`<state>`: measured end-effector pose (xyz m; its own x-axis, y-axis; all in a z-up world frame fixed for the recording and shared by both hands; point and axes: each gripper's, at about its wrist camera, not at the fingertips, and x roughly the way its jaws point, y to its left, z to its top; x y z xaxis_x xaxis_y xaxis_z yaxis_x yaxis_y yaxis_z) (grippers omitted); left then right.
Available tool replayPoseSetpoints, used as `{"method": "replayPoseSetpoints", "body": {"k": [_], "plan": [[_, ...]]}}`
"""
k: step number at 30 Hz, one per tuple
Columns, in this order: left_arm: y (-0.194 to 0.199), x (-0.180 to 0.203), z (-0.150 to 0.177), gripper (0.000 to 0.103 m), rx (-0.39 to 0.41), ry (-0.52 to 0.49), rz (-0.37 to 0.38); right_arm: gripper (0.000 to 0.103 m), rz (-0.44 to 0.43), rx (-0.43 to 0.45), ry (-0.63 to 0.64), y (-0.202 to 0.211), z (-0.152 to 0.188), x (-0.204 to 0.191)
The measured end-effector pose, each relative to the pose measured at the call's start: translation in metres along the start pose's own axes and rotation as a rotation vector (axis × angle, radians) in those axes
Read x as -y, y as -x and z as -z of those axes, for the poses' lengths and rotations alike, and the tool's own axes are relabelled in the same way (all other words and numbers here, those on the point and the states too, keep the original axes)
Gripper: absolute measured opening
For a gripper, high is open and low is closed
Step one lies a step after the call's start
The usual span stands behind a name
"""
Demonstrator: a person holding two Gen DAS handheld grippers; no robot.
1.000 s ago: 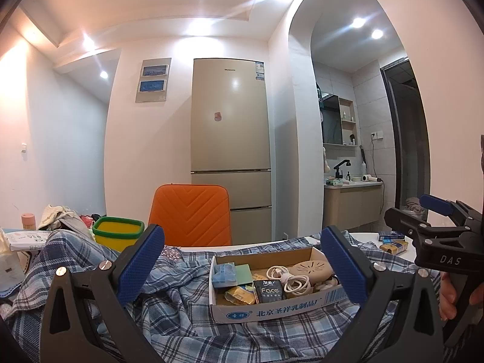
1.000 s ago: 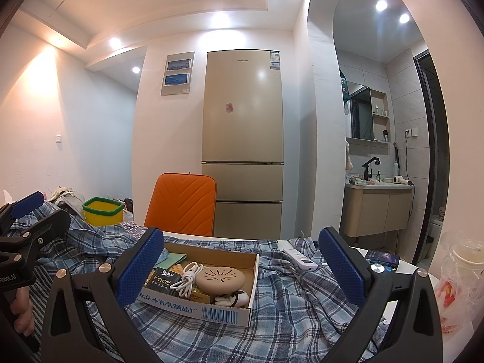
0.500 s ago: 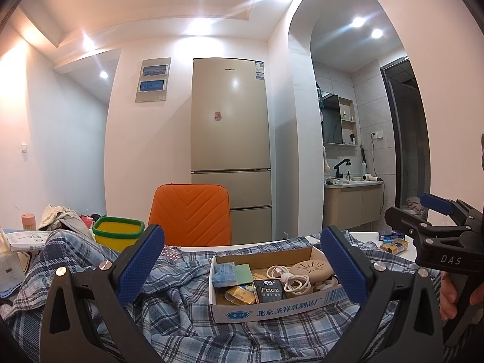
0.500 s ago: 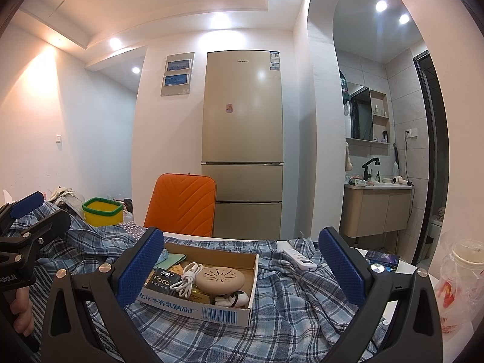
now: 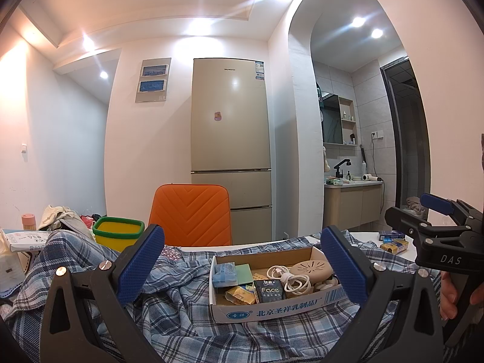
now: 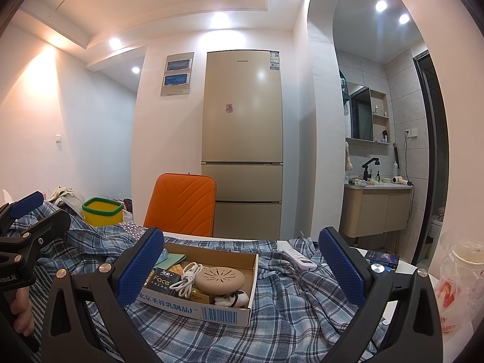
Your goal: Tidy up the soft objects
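Plaid cloth (image 5: 187, 320) lies rumpled across the bench (image 6: 405, 269), under both tongs. Left tongs (image 5: 242, 267) and right tongs (image 6: 242, 264) hang spread wide, holding nothing, above it. Between their pads sits a cardboard box (image 6: 224, 313) resting on the cloth, holding a white cable (image 6: 186, 278) and a round beige disc (image 6: 219, 278). Beyond stands an orange chair (image 5: 190, 214).

Ahead: my open jaws face cardboard box (image 5: 269, 310) on plaid cloth (image 5: 181, 311) | beyond: orange chair (image 5: 190, 213) | above box: free
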<state>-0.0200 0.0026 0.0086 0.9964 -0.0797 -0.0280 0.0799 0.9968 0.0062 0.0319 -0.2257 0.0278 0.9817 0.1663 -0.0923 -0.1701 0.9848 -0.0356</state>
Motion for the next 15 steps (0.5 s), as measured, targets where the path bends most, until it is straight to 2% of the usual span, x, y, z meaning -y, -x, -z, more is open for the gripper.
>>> {"method": "replayPoseSetpoints", "body": {"k": [15], "plan": [[-0.0003,-0.0003,-0.0001,0.103,-0.004,0.004,-0.001,0.103,0.0,0.0,-0.001,0.0002,-0.0005,0.0003]]}}
